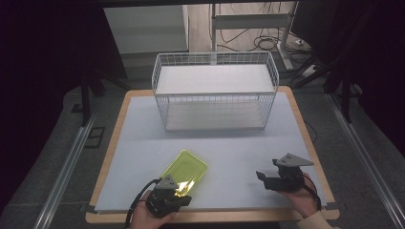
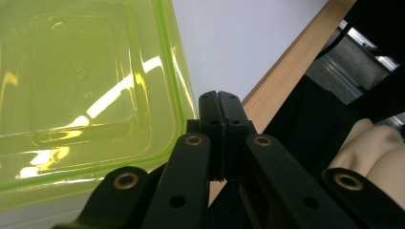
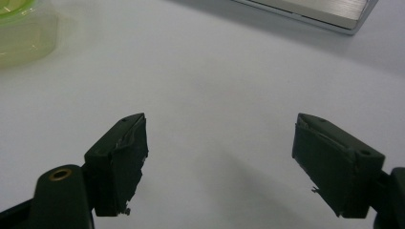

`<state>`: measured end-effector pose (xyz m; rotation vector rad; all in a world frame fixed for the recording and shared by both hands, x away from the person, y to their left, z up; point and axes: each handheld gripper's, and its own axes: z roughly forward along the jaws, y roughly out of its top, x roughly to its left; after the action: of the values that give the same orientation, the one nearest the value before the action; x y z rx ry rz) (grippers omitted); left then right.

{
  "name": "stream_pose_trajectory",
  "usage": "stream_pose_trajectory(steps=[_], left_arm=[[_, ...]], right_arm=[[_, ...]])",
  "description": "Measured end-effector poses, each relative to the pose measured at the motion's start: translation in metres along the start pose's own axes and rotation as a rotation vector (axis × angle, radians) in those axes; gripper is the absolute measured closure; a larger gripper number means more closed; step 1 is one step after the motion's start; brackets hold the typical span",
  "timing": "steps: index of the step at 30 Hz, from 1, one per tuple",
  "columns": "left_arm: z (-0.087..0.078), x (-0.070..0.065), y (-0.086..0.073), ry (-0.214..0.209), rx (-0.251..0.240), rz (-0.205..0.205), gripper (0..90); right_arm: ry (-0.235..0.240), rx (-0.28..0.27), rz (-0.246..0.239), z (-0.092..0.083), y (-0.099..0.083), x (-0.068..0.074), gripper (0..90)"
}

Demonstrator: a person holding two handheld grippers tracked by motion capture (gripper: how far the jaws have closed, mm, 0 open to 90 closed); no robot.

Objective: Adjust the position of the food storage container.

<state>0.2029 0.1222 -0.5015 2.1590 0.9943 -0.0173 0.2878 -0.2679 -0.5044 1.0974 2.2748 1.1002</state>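
Two tongs wait low on the tabletop (image 1: 143, 143): the left tongs (image 2: 219, 102) are pressed together, empty, at the lid's (image 1: 185, 169) 5 o'clock corner, while the right tongs (image 3: 219, 162) stand apart, likely ready to help.

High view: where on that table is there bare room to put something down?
The widest bare patch of the white mat lies between the wire basket and the two grippers. Another lies between the yellow-green container and the right gripper. It is crowded at the near left, where the left gripper meets the container.
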Motion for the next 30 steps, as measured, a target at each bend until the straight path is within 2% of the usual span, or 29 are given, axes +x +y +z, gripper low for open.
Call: stream_pose_trajectory(steps=[4,9,14,17,24,30], left_arm=[[-0.001,0.000,0.000,-0.004,0.001,-0.003,90.0],[-0.005,0.003,0.000,0.043,0.019,0.010,90.0],[-0.009,0.007,-0.003,0.044,0.018,0.000,90.0],[-0.012,0.011,-0.004,0.061,0.022,-0.002,90.0],[-0.019,0.020,-0.007,0.112,0.013,-0.026,90.0],[-0.023,0.030,-0.008,0.133,-0.003,-0.053,90.0]], right_arm=[[-0.002,-0.002,0.001,-0.001,0.000,0.000,19.6],[-0.002,-0.001,0.001,-0.001,0.000,0.000,19.6],[-0.004,-0.001,0.000,-0.001,0.000,0.000,19.6],[-0.003,-0.002,-0.001,-0.001,0.000,0.000,19.6],[-0.005,0.000,-0.001,-0.001,0.000,0.000,19.6],[-0.004,0.002,-0.003,0.000,-0.001,0.000,19.6]])
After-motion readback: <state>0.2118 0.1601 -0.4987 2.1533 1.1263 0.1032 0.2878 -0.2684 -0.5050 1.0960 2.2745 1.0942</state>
